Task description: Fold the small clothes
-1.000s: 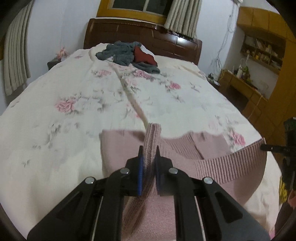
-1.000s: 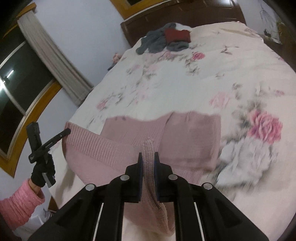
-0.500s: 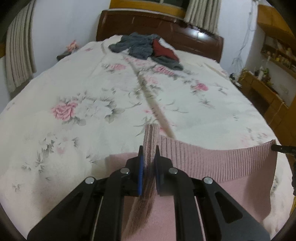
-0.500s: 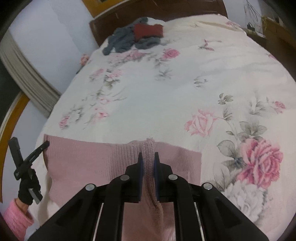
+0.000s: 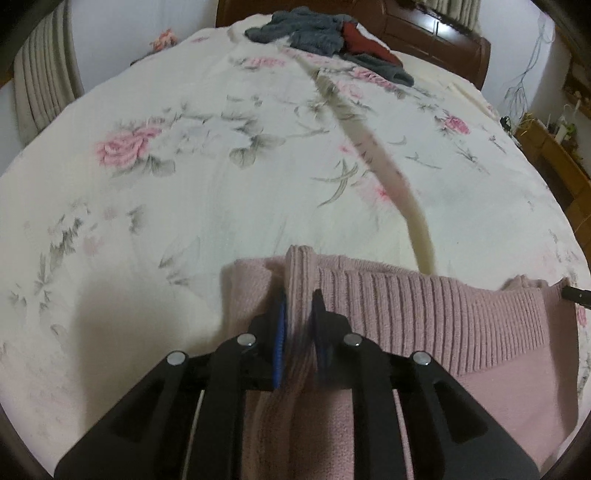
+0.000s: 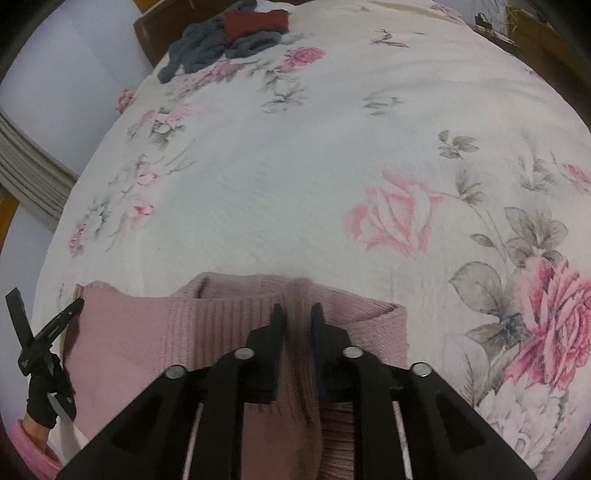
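A pink knit sweater (image 5: 443,317) lies at the near end of the floral bed cover (image 5: 221,184), its ribbed hem folded over a lower layer. My left gripper (image 5: 298,306) is shut on the left end of the hem, a pinch of knit standing up between its fingers. My right gripper (image 6: 297,310) is shut on the right end of the pink sweater (image 6: 140,332), low over the bed. The left gripper (image 6: 48,328) also shows in the right wrist view, held by a black-gloved hand with a pink sleeve. The right gripper's tip (image 5: 576,293) pokes in at the edge of the left wrist view.
A pile of grey clothes (image 5: 310,33) with a red garment (image 5: 365,44) lies by the dark wooden headboard (image 5: 443,29). A raised crease (image 5: 369,140) runs down the cover. Curtains (image 5: 40,96) hang left, and wooden furniture (image 5: 554,147) stands right.
Both grippers carried the hem forward and down over the sweater's body. The garment went from hanging stretched between them to lying doubled on the bed.
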The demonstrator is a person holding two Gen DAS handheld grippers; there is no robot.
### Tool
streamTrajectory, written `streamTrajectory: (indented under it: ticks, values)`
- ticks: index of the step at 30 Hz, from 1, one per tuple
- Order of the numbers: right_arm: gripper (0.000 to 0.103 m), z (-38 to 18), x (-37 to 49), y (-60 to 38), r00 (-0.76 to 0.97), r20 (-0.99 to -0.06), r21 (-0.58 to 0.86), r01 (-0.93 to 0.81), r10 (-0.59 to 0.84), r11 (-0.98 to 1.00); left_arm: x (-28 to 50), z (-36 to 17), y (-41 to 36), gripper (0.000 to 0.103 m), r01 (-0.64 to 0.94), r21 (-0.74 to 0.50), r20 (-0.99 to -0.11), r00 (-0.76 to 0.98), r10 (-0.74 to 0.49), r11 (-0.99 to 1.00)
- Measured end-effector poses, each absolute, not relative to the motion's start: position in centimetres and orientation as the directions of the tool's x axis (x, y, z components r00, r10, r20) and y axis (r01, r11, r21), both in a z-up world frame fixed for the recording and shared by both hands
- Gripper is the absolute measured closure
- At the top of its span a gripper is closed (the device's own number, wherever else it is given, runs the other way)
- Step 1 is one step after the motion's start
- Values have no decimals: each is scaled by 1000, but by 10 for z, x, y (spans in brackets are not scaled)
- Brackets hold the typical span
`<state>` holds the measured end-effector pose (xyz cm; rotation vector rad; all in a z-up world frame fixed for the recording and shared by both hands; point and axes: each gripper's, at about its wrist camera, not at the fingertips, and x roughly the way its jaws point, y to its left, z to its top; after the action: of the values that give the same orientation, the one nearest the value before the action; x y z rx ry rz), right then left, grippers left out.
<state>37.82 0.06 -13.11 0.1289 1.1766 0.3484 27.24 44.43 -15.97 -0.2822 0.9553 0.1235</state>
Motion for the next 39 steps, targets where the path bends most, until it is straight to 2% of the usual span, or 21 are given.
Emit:
streamTrajectory:
  ticks: [1,3,5,6,13,18,21,22,24,26,31,39]
  values:
    - [76,-129,375,-4,343,-879,281,-191,332,941,271,-158,446,83,-231,-198,-817,576,-31,953]
    - [73,-123,369,-11,353,-868,301,-188,350,935,263,-151,450,72,-239,-233,-804,592,-48,943]
    - [61,-113,353,-24,369,-849,336,-178,380,925,249,-138,454,58,-248,-240,-783,621,-36,939]
    - [55,-109,347,-29,372,-840,354,-176,395,919,243,-134,454,58,-248,-240,-777,628,-33,939]
    - [53,-98,270,-49,305,-824,420,-239,478,876,183,-108,429,53,-170,-242,-762,642,-79,955]
    - [50,-113,224,-51,229,-826,464,-243,515,852,146,-112,390,47,-69,-237,-777,612,-146,969]
    - [50,-127,207,-46,197,-849,440,-249,490,863,136,-121,375,43,-34,-226,-793,586,-163,974]
    - [54,-133,202,-44,175,-850,449,-252,497,857,134,-126,370,43,-25,-217,-802,575,-164,976]
    - [84,-141,196,-37,133,-857,453,-262,497,852,132,-135,367,43,-27,-213,-819,550,-163,977]
    - [91,-140,193,-35,150,-874,412,-272,462,869,131,-143,367,43,-33,-220,-828,535,-169,975]
    - [93,-143,190,-42,145,-879,415,-238,454,878,130,-163,374,43,-62,-217,-856,491,-160,974]
    - [94,-158,186,-42,138,-893,392,-232,429,890,127,-170,375,43,-59,-217,-851,501,-159,974]
